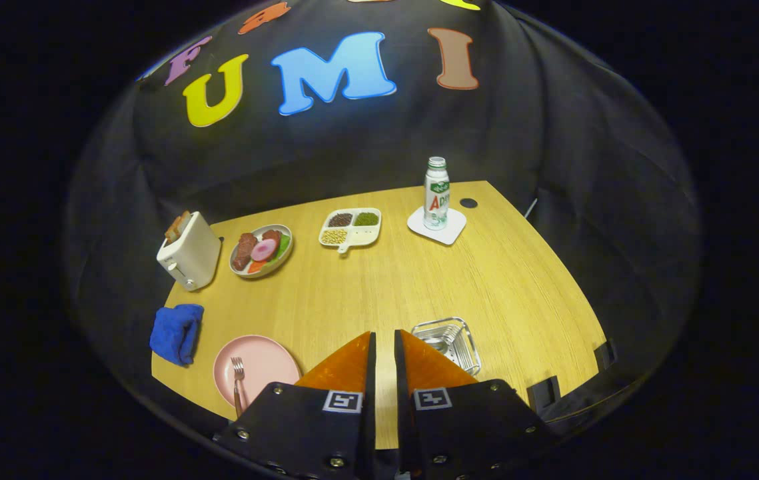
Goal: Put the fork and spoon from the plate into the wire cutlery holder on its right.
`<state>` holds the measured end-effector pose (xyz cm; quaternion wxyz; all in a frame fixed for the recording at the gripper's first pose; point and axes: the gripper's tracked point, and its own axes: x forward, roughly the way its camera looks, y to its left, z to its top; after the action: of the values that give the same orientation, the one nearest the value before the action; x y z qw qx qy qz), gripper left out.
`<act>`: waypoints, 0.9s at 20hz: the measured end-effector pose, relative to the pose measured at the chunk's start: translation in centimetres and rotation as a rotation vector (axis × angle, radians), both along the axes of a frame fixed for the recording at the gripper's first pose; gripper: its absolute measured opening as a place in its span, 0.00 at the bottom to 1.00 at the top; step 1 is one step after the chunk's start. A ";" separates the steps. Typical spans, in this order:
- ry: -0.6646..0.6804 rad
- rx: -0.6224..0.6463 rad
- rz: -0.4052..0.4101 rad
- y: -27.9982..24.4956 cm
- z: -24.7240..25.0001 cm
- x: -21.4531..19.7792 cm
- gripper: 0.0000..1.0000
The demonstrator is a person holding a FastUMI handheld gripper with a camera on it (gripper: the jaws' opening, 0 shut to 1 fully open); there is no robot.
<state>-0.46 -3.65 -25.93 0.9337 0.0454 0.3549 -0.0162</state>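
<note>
Here tool high above table, fingers nearly together, empty; fork on plate.

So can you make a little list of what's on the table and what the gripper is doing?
gripper: fingers nearly together, holding nothing, raised over the near table edge
plate: pink, left of the fingers
fork: lying on the plate
holder: wire, right of the fingers, something shiny inside, cannot tell what
cloth: blue, left of the plate
toaster: far left
bottle: standing on a white coaster
</note>
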 end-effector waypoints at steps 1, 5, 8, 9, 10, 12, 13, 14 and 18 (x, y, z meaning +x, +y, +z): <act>-0.022 0.000 0.021 1.2 0.4 0.2 0.14; -0.067 0.008 0.094 6.2 0.9 1.0 0.14; -0.058 0.042 0.143 10.0 0.1 1.2 0.14; -0.045 0.049 0.164 11.3 -0.4 1.1 0.14; -0.035 0.054 0.183 12.4 -0.9 1.0 0.14; -0.013 0.065 0.222 14.7 -2.0 0.8 0.14; -0.001 0.069 0.241 15.7 -2.5 0.6 0.14; 0.011 0.073 0.259 16.7 -3.1 0.5 0.14; 0.069 0.073 0.335 20.2 -5.5 0.1 0.14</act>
<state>-0.32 16.60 -31.39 0.9084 0.0191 0.3895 0.1508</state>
